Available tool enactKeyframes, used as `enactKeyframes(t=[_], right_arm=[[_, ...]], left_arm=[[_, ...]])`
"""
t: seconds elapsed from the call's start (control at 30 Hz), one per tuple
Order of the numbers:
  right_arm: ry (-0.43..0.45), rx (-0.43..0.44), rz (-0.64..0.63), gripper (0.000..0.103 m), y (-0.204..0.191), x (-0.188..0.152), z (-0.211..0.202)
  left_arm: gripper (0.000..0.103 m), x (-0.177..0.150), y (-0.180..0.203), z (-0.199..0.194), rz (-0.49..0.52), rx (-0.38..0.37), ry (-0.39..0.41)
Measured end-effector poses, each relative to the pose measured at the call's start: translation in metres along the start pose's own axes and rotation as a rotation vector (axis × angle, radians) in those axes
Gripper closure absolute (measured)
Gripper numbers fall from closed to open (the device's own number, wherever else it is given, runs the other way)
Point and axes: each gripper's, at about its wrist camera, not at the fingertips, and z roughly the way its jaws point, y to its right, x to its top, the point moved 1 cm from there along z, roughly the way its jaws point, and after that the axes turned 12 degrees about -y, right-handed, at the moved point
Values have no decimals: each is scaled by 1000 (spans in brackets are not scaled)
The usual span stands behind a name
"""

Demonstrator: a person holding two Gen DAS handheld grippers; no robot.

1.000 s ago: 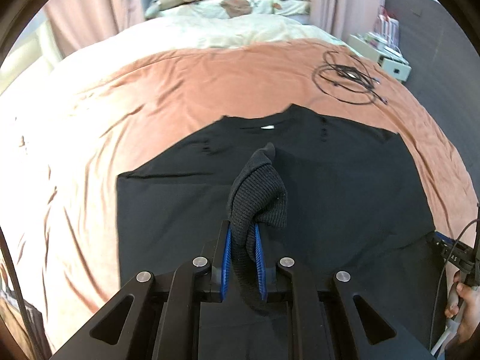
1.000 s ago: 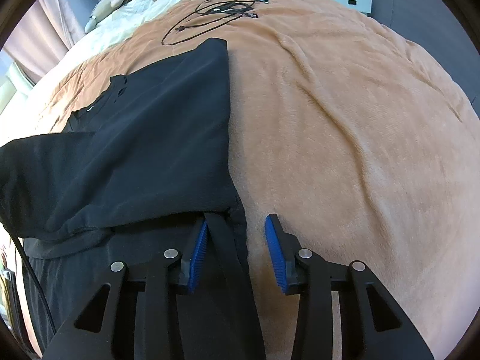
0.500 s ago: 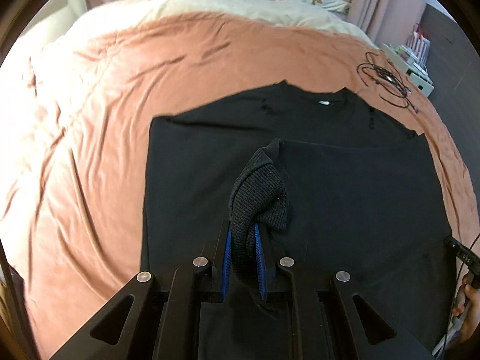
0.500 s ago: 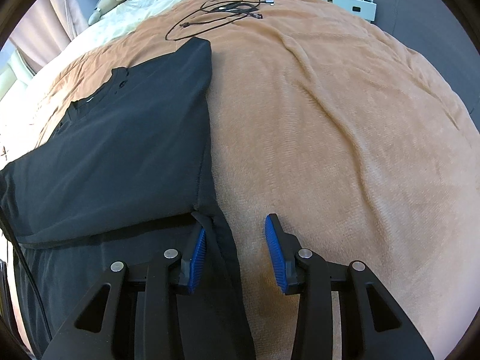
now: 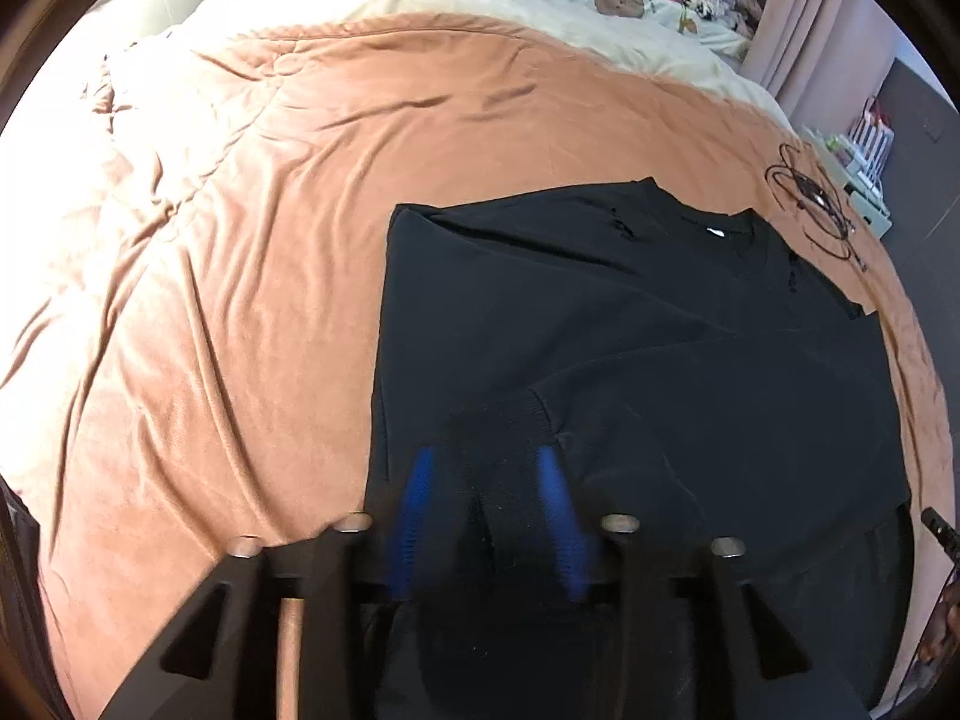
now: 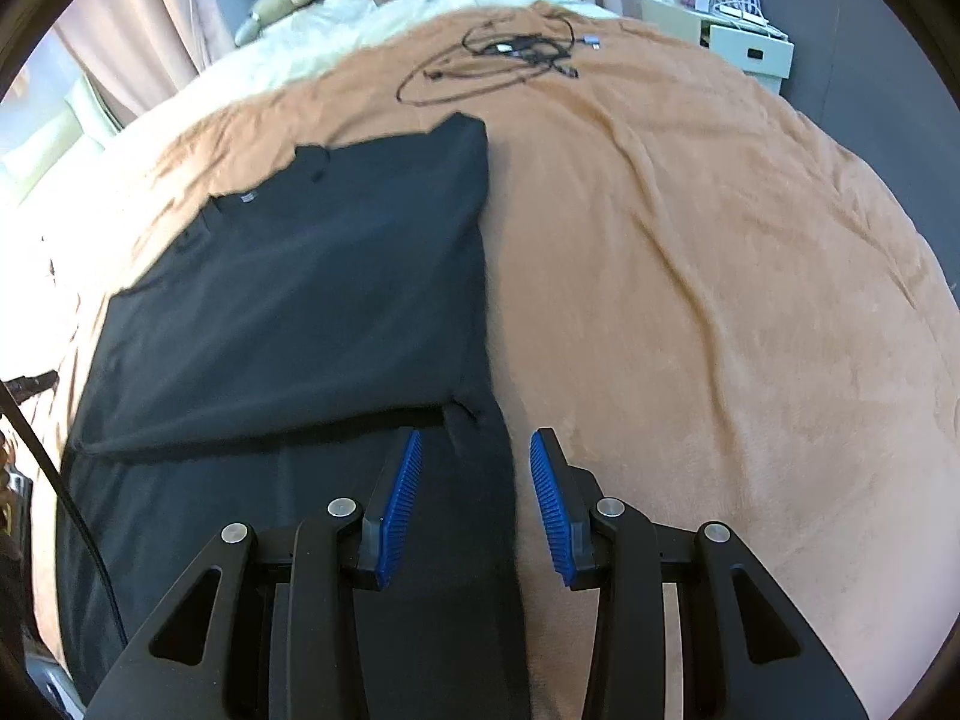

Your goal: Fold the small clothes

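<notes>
My left gripper (image 5: 489,510) is spread over the ribbed cuff (image 5: 504,420) of the black long-sleeved top (image 6: 300,276); my right gripper (image 6: 474,504) is spread above its edge on the brown fleece blanket (image 6: 690,276).

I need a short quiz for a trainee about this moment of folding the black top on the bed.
1. True or false: the left gripper is clamped shut on the ribbed cuff.
2. The tangled cable lies: A) on the black top; B) on the brown blanket, beyond the top; C) on the floor.
3. Fill in: the right gripper is ____.

Key: 1 false, its jaws stand apart around the cuff; 2 B; 3 open.
</notes>
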Motion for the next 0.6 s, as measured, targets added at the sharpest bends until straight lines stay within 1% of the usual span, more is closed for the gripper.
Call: enactKeyframes(t=[0.07, 0.13, 0.17, 0.27, 0.33, 0.4, 0.5, 0.53, 0.6], right_arm=[[9, 0, 9, 67, 0, 4, -1], [12, 5, 21, 67, 0, 6, 1], [11, 7, 28, 67, 0, 9, 4], [4, 2, 46, 67, -2, 10, 11], [-14, -8, 54, 67, -4, 13, 20], [-42, -32, 51, 67, -5, 14, 31], [-97, -91, 43, 67, -4, 16, 47], [-109, -96, 45, 67, -3, 15, 50], [-109, -115, 41, 67, -4, 16, 49]], left_arm=[[44, -5, 1, 3, 0, -28, 2], [44, -8, 6, 10, 3, -52, -12], [44, -11, 11, 16, 13, -51, -25], [44, -19, 21, 35, 47, 4, -63], [44, -25, 23, 51, 52, 12, -97], [44, -31, 21, 62, 46, 37, -124], [44, -37, 12, 59, 7, 18, -102], [44, -38, 10, 56, -2, 14, -100], [44, -44, 5, 50, -1, 3, -87]])
